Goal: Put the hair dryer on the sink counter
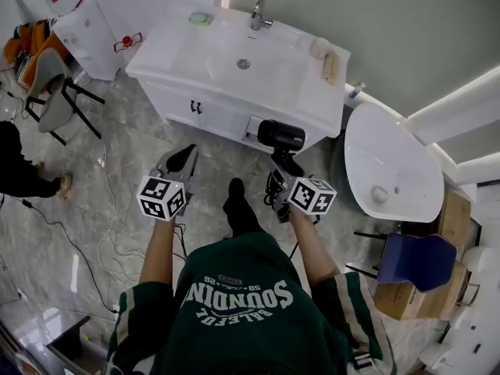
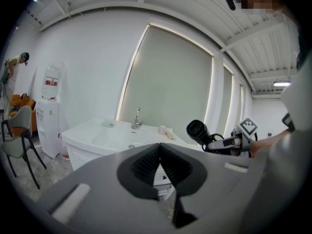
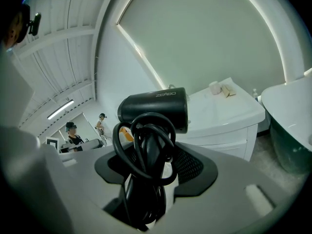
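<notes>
My right gripper [image 1: 280,170] is shut on the handle of a black hair dryer [image 1: 281,136], whose cord is coiled round the handle. In the right gripper view the hair dryer [image 3: 155,110] stands upright between the jaws, barrel pointing right. It hangs in the air just in front of the white sink counter [image 1: 301,92], near its right front corner. My left gripper [image 1: 181,159] is shut and holds nothing, lower left of the counter. In the left gripper view the pads [image 2: 159,165] meet, with the counter [image 2: 97,136] and the hair dryer [image 2: 198,130] beyond.
On the counter are a faucet [image 1: 258,14], a green soap [image 1: 201,19] and small items at the right end [image 1: 326,59]. A white bathtub [image 1: 391,166] stands to the right, a blue chair [image 1: 418,260] and boxes behind it. A water dispenser [image 1: 82,18] and chair [image 1: 51,92] are left. Cables lie on the floor.
</notes>
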Tool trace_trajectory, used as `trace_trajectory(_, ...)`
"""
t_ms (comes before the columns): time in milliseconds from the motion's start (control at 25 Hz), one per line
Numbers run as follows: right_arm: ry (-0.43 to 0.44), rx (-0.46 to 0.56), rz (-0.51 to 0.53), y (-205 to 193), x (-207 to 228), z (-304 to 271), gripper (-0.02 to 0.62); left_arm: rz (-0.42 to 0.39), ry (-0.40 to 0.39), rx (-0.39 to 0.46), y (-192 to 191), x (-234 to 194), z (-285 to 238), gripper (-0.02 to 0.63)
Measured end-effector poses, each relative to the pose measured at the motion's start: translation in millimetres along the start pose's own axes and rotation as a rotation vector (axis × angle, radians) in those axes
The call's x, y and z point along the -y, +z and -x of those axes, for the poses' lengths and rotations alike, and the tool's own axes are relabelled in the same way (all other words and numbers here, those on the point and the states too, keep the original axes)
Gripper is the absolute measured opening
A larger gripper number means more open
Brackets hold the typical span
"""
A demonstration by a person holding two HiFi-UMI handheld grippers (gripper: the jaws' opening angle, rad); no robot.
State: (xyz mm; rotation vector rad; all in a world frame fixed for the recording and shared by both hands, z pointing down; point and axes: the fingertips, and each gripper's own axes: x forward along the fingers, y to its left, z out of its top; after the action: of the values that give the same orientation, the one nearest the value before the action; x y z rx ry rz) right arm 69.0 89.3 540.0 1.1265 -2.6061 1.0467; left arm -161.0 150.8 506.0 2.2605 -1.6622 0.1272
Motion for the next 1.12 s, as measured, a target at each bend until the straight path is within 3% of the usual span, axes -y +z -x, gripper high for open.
trace_trajectory(600,0.004,0.004,0.016,130.0,58.7,-157.2,0.235,-0.002,-0.001,-0.001,79.5,-98.0,-169.3,0.052)
trace_trajectory(1120,-0.078,0.045,0.014,192.4,122.2,-180.6,0.235,-0.039,-0.131,-0.034,110.9,-87.6,-291.9,0.052)
